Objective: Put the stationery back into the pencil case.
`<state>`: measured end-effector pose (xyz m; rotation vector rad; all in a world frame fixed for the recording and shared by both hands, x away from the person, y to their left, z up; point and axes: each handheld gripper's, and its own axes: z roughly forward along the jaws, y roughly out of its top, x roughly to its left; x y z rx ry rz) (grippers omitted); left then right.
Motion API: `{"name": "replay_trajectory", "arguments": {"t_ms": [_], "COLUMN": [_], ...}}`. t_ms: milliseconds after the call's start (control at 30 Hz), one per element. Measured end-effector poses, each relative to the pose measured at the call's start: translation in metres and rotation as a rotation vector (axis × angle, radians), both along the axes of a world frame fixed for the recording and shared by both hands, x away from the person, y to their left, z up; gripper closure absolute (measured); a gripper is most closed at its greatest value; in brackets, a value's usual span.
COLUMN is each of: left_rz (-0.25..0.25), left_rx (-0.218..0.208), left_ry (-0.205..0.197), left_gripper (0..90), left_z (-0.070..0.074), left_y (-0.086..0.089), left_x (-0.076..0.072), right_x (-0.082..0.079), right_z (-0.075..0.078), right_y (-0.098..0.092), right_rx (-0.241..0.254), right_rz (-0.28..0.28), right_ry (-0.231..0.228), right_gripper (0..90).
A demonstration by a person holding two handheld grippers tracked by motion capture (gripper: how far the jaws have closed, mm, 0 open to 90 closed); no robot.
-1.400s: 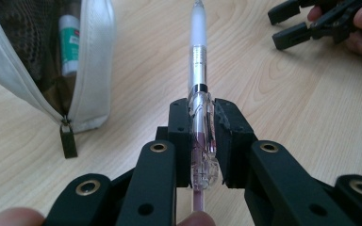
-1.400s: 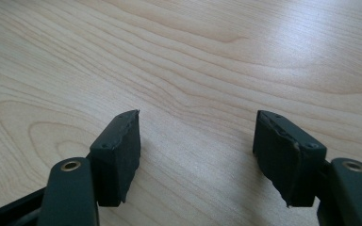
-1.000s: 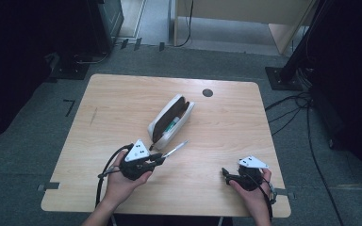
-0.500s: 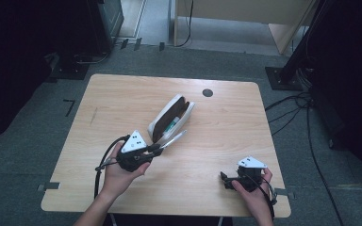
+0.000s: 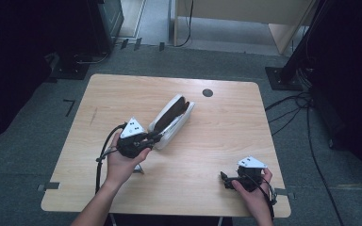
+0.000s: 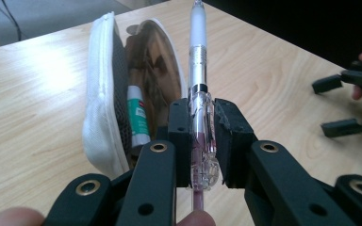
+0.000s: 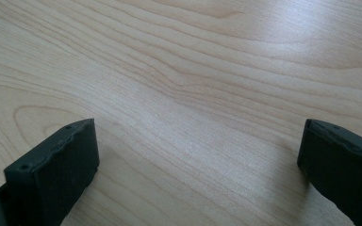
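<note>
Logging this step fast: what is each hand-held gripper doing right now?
Left hand-held gripper: closed on a clear pen.
Right hand-held gripper: open, holding nothing.

A light wooden table [image 5: 226, 136] with rounded corners stands on grey carpet [image 5: 37, 141]. Near its far edge sits 1 round dark cable port [image 5: 207, 92]. Black cables [image 5: 311, 136] trail over the floor off the right edge. Beyond the far edge stands pale wooden furniture [image 5: 245, 12]; dark equipment [image 5: 101, 23] fills the far left. Both sides lie in deep shadow.
</note>
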<state>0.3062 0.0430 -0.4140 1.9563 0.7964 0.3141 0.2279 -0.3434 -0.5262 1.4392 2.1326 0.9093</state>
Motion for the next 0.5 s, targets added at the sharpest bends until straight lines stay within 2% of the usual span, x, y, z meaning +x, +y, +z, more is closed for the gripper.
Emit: {"name": "replay_trajectory", "arguments": {"t_ms": [500], "left_rz": [0.085], "left_rx": [-0.013], "left_ry": [0.024], "left_gripper": [78.6], "left_z": [-0.013], "left_y": [-0.021], "left_x": [0.033], "right_x": [0.0], "right_z": [0.0], "right_y": [0.0], "right_rx": [-0.002], "right_rz": [0.0], "right_ry": [-0.001], "right_gripper": [0.0]}}
